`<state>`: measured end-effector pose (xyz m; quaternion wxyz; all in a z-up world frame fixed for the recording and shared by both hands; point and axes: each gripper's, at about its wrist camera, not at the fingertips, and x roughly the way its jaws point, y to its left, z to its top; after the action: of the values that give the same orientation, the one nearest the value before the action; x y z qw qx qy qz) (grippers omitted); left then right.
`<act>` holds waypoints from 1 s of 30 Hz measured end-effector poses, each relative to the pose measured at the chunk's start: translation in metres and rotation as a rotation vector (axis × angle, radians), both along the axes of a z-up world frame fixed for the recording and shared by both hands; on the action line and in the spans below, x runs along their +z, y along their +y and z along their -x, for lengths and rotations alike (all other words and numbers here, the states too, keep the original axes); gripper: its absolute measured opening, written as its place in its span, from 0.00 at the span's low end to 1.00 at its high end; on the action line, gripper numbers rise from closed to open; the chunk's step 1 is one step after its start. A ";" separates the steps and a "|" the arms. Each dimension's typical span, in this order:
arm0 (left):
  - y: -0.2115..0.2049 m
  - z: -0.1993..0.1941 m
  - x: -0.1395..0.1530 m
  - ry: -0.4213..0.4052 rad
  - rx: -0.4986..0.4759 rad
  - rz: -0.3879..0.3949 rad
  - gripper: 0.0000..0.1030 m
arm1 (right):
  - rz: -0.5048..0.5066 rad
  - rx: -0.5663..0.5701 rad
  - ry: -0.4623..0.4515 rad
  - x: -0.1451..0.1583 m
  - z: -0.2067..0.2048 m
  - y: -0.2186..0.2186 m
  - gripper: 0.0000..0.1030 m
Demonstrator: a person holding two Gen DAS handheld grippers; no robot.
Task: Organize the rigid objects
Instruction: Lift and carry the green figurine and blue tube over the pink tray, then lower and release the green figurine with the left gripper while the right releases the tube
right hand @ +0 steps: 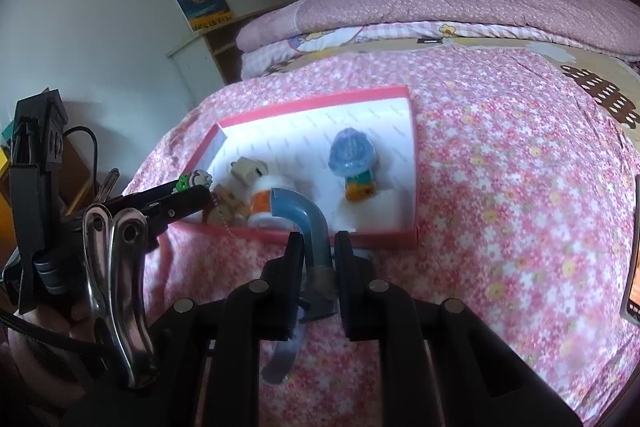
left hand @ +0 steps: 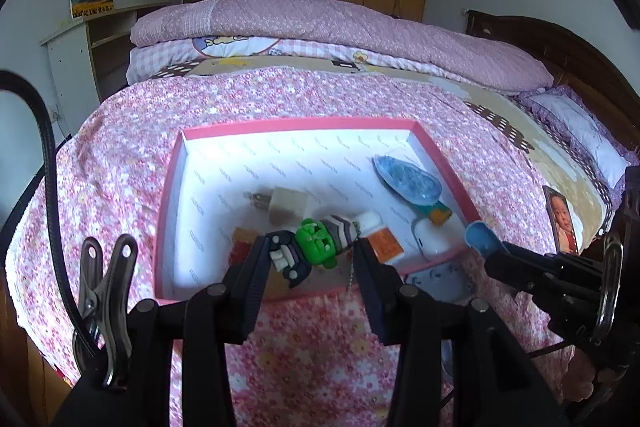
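Left wrist view: the left gripper [left hand: 314,253] tilted downward at lower centre, part-open jaws clamping a green toy figure [left hand: 316,241] above the pink box [left hand: 298,125] near edge (bedspread free around it). Right wrist view: the right gripper [right hand: 318,247], nearly closed, pinched a blue curved piece [right hand: 300,217] just before that edge
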<state>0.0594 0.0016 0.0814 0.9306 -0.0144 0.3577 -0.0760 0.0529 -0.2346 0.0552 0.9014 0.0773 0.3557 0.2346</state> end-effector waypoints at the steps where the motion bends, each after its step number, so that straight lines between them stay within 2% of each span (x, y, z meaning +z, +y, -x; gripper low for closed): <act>1: 0.001 -0.002 0.001 -0.003 0.002 0.001 0.44 | 0.000 0.000 -0.003 0.002 -0.002 0.001 0.16; 13: 0.013 -0.026 0.005 -0.014 0.030 0.002 0.44 | -0.008 0.016 -0.010 0.010 -0.031 0.015 0.16; 30: 0.020 -0.075 -0.009 0.018 0.047 0.005 0.44 | -0.018 0.031 0.014 0.008 -0.083 0.037 0.16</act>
<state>0.1343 0.0216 0.0728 0.9289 -0.0260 0.3652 -0.0548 0.1360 -0.1979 0.0637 0.8944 0.0815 0.3608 0.2514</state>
